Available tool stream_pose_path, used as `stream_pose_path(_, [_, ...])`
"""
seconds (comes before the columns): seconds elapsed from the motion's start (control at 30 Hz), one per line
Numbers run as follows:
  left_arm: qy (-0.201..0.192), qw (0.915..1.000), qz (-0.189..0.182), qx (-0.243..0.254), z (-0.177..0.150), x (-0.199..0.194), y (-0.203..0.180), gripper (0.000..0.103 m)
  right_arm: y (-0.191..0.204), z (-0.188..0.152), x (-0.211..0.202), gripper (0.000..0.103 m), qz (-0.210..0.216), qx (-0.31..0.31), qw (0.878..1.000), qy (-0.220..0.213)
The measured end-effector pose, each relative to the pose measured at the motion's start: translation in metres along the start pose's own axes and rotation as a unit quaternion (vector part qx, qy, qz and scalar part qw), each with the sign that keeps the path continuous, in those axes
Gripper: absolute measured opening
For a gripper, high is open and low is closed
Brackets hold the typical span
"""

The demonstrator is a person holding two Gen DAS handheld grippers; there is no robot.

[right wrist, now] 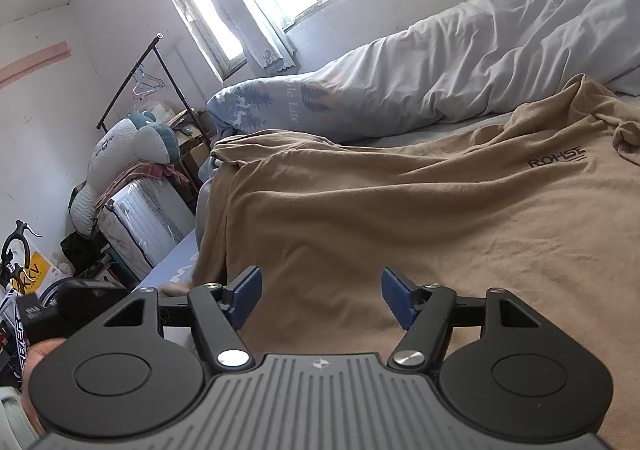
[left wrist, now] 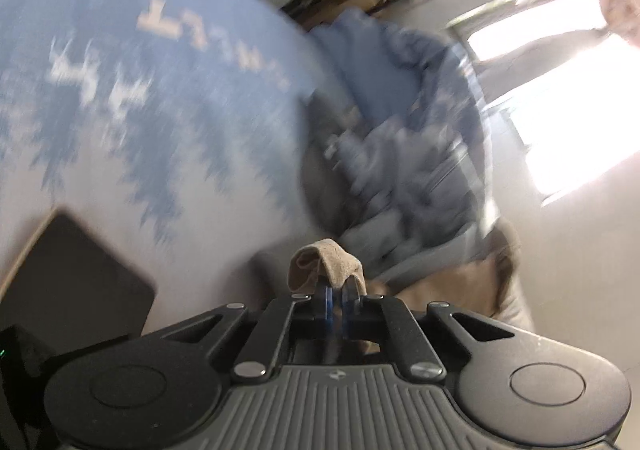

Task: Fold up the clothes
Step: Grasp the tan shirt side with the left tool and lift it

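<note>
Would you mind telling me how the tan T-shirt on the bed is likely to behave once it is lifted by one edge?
Probably floppy: the tan T-shirt lies in soft wrinkles. It likely drapes and trails, since the fold pinched in the left tongs curls limply over them. It seems light and unlikely to slip.

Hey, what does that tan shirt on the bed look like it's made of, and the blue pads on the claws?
The tan shirt looks like soft matte knit, probably cotton jersey: it drapes in loose wrinkles and shows no sheen. The blue pads on the right claw look like matte, finely textured rubber or foam; which one is unclear.
</note>
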State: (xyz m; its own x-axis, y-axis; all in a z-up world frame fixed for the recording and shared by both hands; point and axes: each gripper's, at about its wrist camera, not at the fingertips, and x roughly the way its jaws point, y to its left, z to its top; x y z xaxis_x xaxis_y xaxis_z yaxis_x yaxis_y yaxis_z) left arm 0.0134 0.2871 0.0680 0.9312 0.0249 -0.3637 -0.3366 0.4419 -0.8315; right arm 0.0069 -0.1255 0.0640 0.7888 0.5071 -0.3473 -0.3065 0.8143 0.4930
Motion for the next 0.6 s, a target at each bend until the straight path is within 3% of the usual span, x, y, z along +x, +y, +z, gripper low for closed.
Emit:
stream_pose_path(0.13, [-0.061, 0.9975, -0.036, 0.001, 0.035, -0.023, -0.014, 0.001, 0.001, 0.004, -0.003, 0.070, 0.002, -0.001, 1.000, -0.007])
stream_pose_path(0.27, [-0.116, 0.9915, -0.055, 0.016, 0.091, -0.037, -0.040, 0.000, 0.000, 0.005, -0.004, 0.070, 0.009, 0.012, 1.000, -0.011])
stream_pose_path(0.47, [-0.199, 0.9718, -0.094, 0.085, 0.167, -0.061, -0.119, 0.000, 0.003, 0.007, -0.004, 0.070, 0.023, 0.016, 1.000, -0.011])
stream_pose_path(0.6, [-0.219, 0.9627, -0.112, 0.113, 0.193, -0.065, -0.173, 0.000, 0.001, 0.009, -0.004, 0.070, 0.031, 0.030, 0.999, -0.011])
